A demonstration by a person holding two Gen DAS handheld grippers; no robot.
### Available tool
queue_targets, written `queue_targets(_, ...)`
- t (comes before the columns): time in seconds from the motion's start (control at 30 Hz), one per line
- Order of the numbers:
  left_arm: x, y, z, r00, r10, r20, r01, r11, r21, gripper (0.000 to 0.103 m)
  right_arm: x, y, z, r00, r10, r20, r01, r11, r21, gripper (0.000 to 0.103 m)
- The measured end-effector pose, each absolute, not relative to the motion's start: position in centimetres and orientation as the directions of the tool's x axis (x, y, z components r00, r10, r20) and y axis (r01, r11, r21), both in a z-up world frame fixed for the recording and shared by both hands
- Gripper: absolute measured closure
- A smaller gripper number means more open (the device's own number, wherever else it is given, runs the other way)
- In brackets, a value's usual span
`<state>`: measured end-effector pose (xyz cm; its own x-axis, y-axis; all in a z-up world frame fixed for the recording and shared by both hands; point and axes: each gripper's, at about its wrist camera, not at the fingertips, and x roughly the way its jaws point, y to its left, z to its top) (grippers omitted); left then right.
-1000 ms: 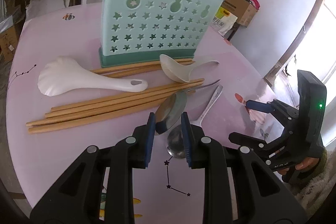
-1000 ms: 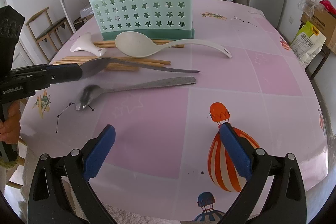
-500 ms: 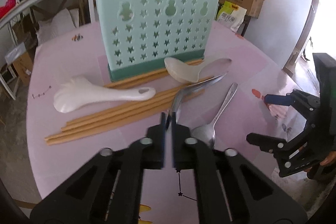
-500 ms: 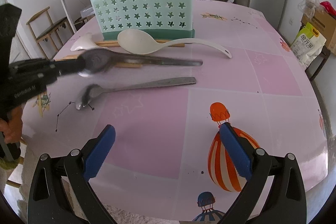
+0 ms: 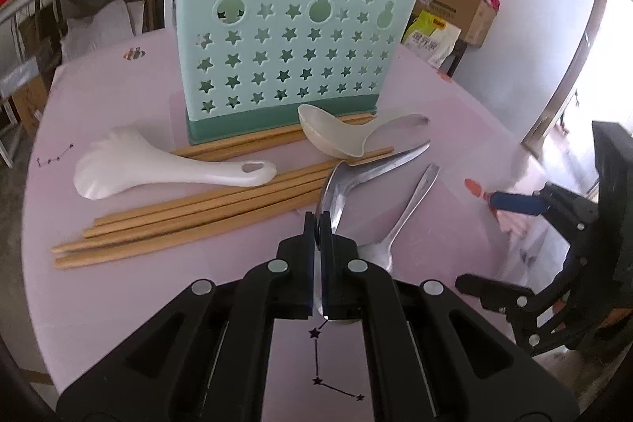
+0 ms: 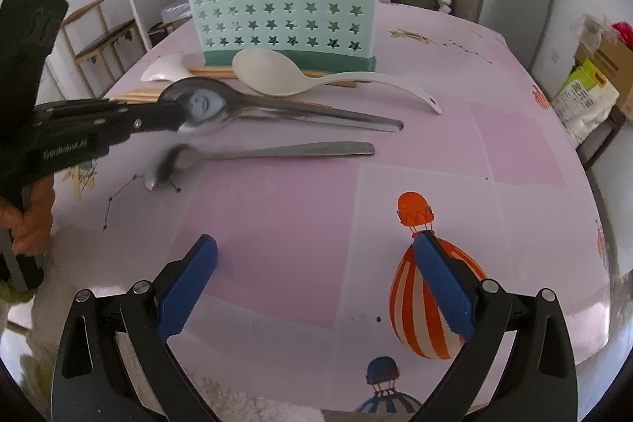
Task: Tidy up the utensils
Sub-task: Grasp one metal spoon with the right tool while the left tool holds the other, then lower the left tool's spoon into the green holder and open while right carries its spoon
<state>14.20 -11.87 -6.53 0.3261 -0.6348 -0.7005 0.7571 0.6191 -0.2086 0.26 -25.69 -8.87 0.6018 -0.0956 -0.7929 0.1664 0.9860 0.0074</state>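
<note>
Left tongs (image 5: 317, 220) clamped on steel spoon (image 6: 277, 107); right tongs (image 6: 316, 287) apart over counter (image 6: 514, 153); side lettering unreadable.

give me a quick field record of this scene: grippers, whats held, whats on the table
left gripper: shut on the large metal spoon, gripped at its bowl
right gripper: open, empty, above the table
small metal spoon: lying on the table
chopsticks: loose, beside the spoons
white ladle: in front of the holder
white rice paddle: lying left
holder: mint green, upright
</note>
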Motion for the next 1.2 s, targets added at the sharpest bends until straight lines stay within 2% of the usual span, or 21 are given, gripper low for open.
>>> queue_targets(0.1,14.0,-10.8,-5.7,0.329,-0.662,-0.673,0.744,0.621,-0.247,0.102,0.3,-25.3,-8.3,0.597,-0.074,-0.798,0.107,0.994,-0.011,0.006)
queue_targets(0.23,13.2,-7.8,-3.1,0.374,-0.68,-0.631,0.709,0.648,-0.279,0.103,0.7,-23.4,-6.5,0.619,-0.008,-0.785,-0.08,0.994,-0.073,0.008)
queue_targets(0.4,12.2,-3.3,-0.1,0.441,-0.697,-0.566,0.654,0.681,-0.329,0.103,2.3,-21.3,-5.3,0.614,0.08,-0.785,-0.318,0.936,-0.153,0.02)
queue_targets(0.47,11.9,-1.5,1.0,0.477,-0.693,-0.541,0.626,0.7,-0.344,0.103,3.6,-21.0,-5.3,0.59,0.094,-0.802,-0.399,0.898,-0.188,0.03)
queue_targets(0.53,11.6,0.3,2.1,0.517,-0.682,-0.517,0.6,0.72,-0.349,0.103,5.0,-20.8,-5.5,0.561,0.097,-0.822,-0.471,0.854,-0.221,0.035)
queue_targets(0.73,11.5,3.3,3.9,0.595,-0.643,-0.482,0.539,0.764,-0.355,0.103,8.4,-19.8,-7.0,0.386,0.121,-0.914,-0.693,0.693,-0.201,0.048)
queue_targets(0.8,11.5,4.1,4.1,0.612,-0.629,-0.479,0.523,0.776,-0.352,0.103,9.7,-19.9,-6.9,0.322,0.154,-0.934,-0.728,0.671,-0.14,0.05)
queue_targets(0.9,11.7,4.9,4.2,0.633,-0.604,-0.485,0.491,0.797,-0.353,0.103,11.2,-19.8,-6.9,0.241,0.189,-0.952,-0.747,0.662,-0.057,0.062)
queue_targets(0.97,11.9,5.3,4.2,0.643,-0.589,-0.489,0.472,0.808,-0.353,0.103,12.0,-19.8,-6.9,0.187,0.214,-0.959,-0.752,0.659,0.001,0.075)
queue_targets(1.0,12.0,5.6,4.2,0.647,-0.584,-0.49,0.466,0.812,-0.352,0.103,12.0,-19.7,-6.9,0.185,0.212,-0.96,-0.753,0.658,0.0,0.077)
queue_targets(1.07,12.0,6.0,4.5,0.661,-0.572,-0.487,0.452,0.82,-0.351,0.103,12.2,-19.6,-6.7,0.196,0.198,-0.96,-0.755,0.655,-0.019,0.094)
queue_targets(1.1,12.0,6.2,4.7,0.669,-0.566,-0.482,0.446,0.824,-0.35,0.103,12.3,-19.5,-6.6,0.206,0.191,-0.96,-0.754,0.657,-0.031,0.097)
queue_targets(1.2,12.2,6.6,5.3,0.685,-0.554,-0.473,0.434,0.832,-0.347,0.103,11.0,-19.2,-6.3,0.271,0.185,-0.945,-0.736,0.673,-0.079,0.098)
